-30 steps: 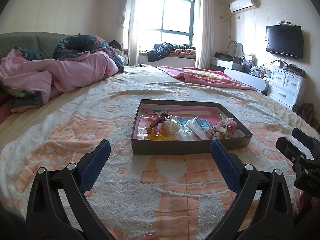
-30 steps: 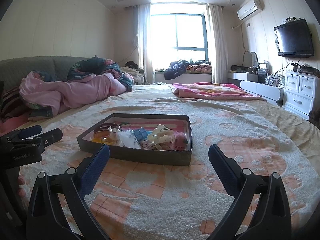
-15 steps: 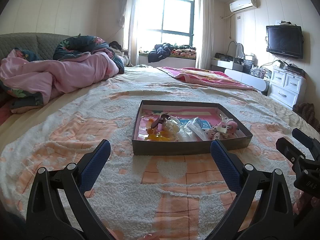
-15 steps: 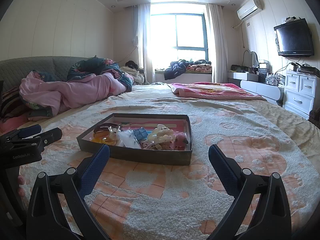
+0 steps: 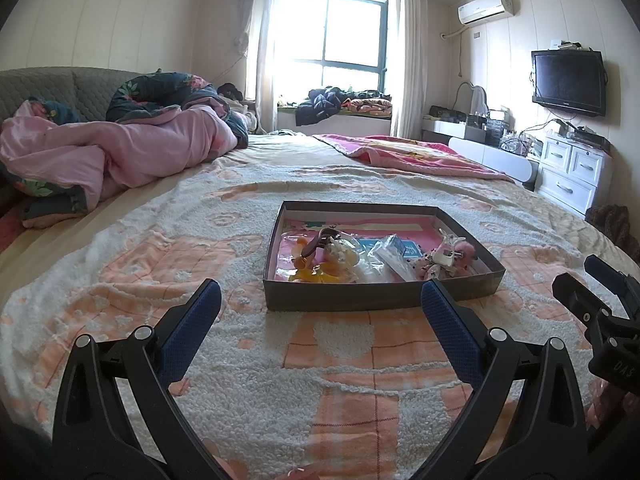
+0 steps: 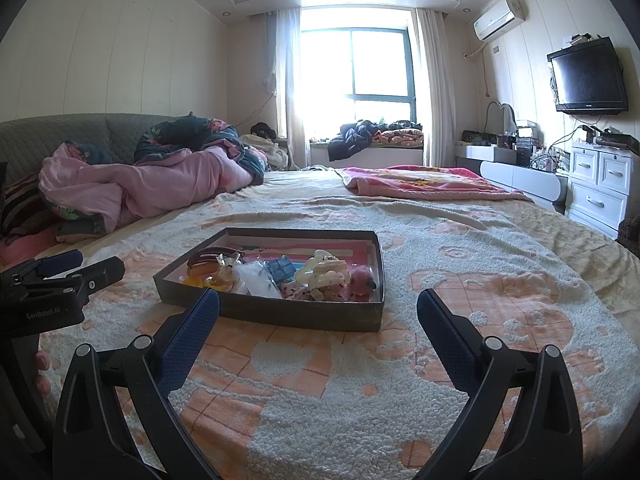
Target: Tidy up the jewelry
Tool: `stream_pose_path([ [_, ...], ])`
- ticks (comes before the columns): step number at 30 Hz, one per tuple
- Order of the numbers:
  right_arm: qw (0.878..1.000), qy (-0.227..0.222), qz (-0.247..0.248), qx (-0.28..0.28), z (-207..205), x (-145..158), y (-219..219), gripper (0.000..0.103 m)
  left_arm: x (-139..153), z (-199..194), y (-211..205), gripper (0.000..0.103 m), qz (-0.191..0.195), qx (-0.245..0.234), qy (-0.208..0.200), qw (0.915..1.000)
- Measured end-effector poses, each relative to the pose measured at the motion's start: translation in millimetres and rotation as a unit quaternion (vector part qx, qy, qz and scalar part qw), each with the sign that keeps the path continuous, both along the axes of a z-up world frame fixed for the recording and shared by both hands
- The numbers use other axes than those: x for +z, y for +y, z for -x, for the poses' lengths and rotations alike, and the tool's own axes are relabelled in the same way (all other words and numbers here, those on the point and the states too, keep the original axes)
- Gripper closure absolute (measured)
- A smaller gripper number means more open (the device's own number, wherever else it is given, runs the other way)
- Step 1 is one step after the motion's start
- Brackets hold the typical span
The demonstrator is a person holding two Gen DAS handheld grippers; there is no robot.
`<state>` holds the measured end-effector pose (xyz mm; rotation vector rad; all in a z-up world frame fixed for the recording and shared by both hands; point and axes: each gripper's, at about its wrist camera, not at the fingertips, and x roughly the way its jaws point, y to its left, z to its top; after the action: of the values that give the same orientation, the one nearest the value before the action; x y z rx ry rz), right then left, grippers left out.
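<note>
A shallow dark grey box (image 5: 360,300) (image 6: 280,312) with a pink bottom lies on the bedspread, filled with small accessories: a brown strap (image 5: 320,240), a yellow piece (image 5: 320,274), a clear packet (image 5: 390,258), a white hair claw (image 6: 326,270) and a pink fluffy piece (image 5: 464,249). My left gripper (image 5: 320,296) hovers open just short of the box's near wall, nothing between its fingers. My right gripper (image 6: 318,306) is open too, in front of the box's near right corner. Each gripper shows at the edge of the other's view.
A fluffy orange-and-white bedspread (image 5: 280,360) covers the bed. A pink quilt (image 5: 120,152) is heaped at the left by a grey headboard. A pink blanket (image 5: 400,156) lies further back. White drawers (image 5: 572,176) and a wall television (image 5: 568,82) stand at the right.
</note>
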<state>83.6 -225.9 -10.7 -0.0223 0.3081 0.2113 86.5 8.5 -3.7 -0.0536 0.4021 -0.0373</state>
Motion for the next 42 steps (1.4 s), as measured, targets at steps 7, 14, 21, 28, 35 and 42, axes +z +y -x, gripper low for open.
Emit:
stream_pose_path([
  [7, 1.0, 0.0, 0.0, 0.0, 0.1, 0.5, -0.1, 0.006, 1.6, 0.9, -0.1, 0.011, 0.0, 0.001, -0.001, 1.0],
  [14, 1.0, -0.001, 0.0, 0.001, 0.0, 0.4, 0.0, 0.006, 0.8, 0.4, 0.2, 0.011, -0.001, 0.001, -0.001, 1.0],
  [21, 1.0, 0.0, 0.0, 0.0, 0.4, 0.8, -0.3, 0.006, -1.1, -1.5, 1.0, 0.011, -0.001, 0.0, -0.001, 1.0],
  [28, 1.0, -0.002, -0.001, -0.001, 0.4, 1.1, -0.5, 0.006, 0.4, -0.1, 0.0, 0.011, -0.001, 0.001, 0.0, 1.0],
  [35, 1.0, -0.001, -0.001, -0.001, 0.7, 0.4, -2.4, 0.006, -2.0, -3.4, 3.3, 0.011, -0.003, -0.001, 0.002, 1.0],
  [42, 1.0, 0.0, 0.001, 0.0, 0.1, -0.1, -2.9, 0.006, -2.2, -3.8, 3.2, 0.011, -0.003, 0.001, 0.004, 1.0],
])
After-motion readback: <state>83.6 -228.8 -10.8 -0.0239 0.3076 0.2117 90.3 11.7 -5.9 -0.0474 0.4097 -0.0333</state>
